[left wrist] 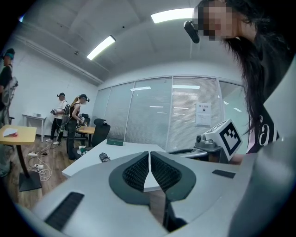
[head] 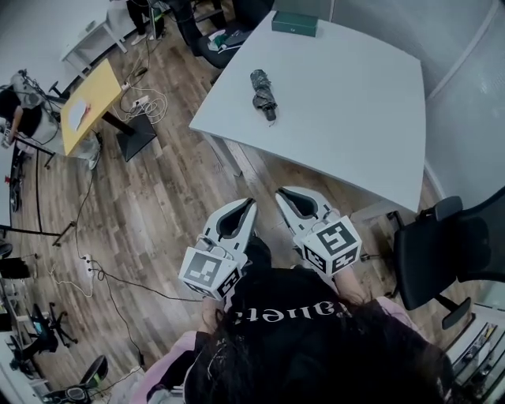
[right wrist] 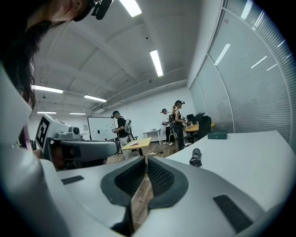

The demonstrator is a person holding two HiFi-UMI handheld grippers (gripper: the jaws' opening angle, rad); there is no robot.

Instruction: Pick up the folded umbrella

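A folded dark grey umbrella (head: pixel 263 94) lies on the white table (head: pixel 339 118), towards its far left part. The left gripper view shows the umbrella (left wrist: pixel 104 157) small on the table, and the right gripper view has the umbrella (right wrist: pixel 196 157) ahead to the right. My left gripper (head: pixel 251 203) and right gripper (head: pixel 280 193) hang side by side over the wooden floor, short of the table's near edge. Both are shut with nothing between the jaws, tips touching in each gripper view.
A green box (head: pixel 294 24) sits at the table's far edge. A black office chair (head: pixel 450 248) stands at the right, near the table corner. A yellow table (head: pixel 91 106) with cables on the floor is at the left. People stand at the back of the room.
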